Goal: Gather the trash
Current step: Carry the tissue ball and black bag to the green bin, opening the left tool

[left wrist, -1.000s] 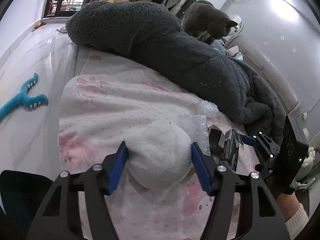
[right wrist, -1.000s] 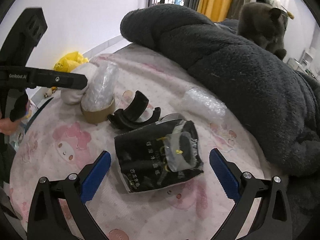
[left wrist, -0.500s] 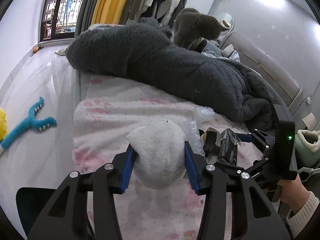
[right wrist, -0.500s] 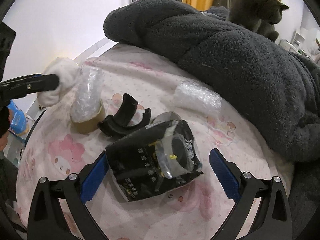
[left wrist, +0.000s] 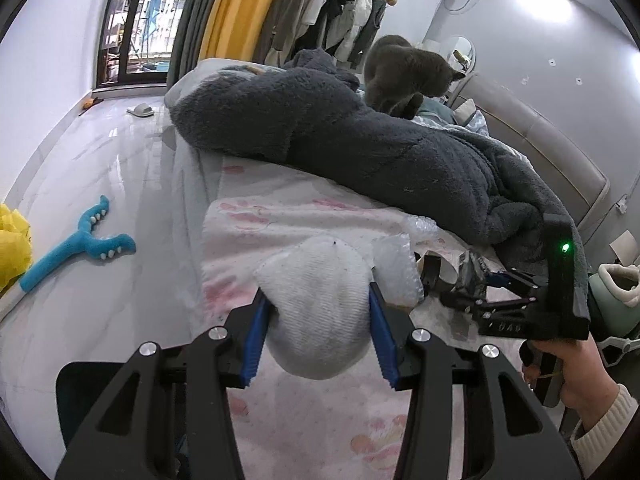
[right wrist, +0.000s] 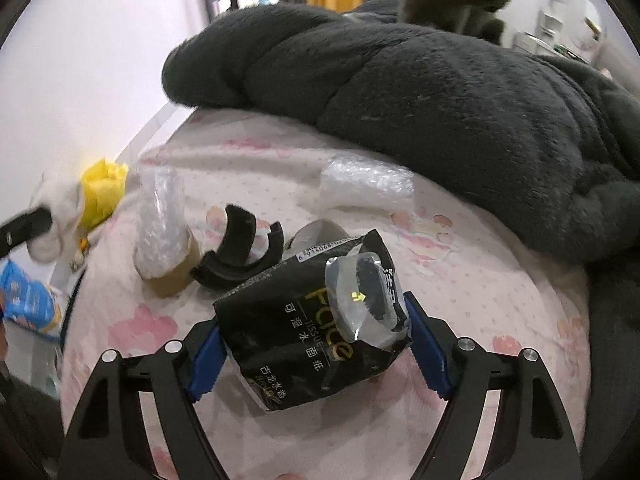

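Note:
My left gripper [left wrist: 318, 328] is shut on a white fabric wad [left wrist: 318, 312] and holds it above the pink bedsheet [left wrist: 312, 424]; the wad also shows in the right wrist view [right wrist: 54, 210]. My right gripper [right wrist: 310, 344] is shut on a black tissue packet [right wrist: 308, 332] with torn clear plastic on it. On the sheet lie a brown tape roll stuffed with bubble wrap [right wrist: 164, 236], black curved plastic pieces [right wrist: 236, 252] and a bubble wrap piece [right wrist: 366, 186].
A dark grey blanket [right wrist: 420, 80] covers the far side of the bed, with a grey cat [left wrist: 404, 72] on it. On the floor lie a blue toy [left wrist: 80, 242] and a yellow bag [left wrist: 12, 240]. A blue packet [right wrist: 28, 300] lies left of the bed.
My left gripper closed on the white wad and lifted it back from the sheet. My right gripper moved forward and closed on the black tissue packet.

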Tool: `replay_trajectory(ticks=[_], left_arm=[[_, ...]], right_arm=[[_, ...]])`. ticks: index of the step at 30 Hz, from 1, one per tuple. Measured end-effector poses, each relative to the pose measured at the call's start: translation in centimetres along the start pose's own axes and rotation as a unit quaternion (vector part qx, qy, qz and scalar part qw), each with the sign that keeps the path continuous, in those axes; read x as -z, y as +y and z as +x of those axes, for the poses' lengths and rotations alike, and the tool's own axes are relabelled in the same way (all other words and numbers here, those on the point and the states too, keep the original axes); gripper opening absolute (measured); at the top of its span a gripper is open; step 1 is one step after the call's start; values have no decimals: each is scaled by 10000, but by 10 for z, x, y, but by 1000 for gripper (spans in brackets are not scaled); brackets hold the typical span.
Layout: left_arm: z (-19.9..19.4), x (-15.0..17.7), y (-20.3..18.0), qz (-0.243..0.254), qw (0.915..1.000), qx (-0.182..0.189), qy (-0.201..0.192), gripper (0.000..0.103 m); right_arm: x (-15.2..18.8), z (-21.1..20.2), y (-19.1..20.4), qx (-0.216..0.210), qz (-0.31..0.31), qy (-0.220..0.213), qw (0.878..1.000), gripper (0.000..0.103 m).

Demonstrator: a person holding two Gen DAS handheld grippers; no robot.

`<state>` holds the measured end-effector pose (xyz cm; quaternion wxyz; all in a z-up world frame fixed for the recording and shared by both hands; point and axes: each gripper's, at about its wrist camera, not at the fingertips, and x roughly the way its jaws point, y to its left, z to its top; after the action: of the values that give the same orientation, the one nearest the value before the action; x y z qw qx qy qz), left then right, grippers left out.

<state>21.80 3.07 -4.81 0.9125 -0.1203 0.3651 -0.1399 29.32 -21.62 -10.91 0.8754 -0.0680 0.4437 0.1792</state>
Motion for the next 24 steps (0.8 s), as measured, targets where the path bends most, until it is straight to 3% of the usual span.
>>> replay_trajectory(ticks=[11,18,24], left_arm=[[-32,21,15,74,9994,-342,-3,50],[-50,35,28,206,9980,-590,1,50],[-55,51,47,296,9958,-833,220,50]], right_arm=[[5,-23,29,-649,798,-355,9941,81],[6,-25,68,-1183,870,-349,9885,81],[5,-24,111,-1333,622,-335,9886,81]])
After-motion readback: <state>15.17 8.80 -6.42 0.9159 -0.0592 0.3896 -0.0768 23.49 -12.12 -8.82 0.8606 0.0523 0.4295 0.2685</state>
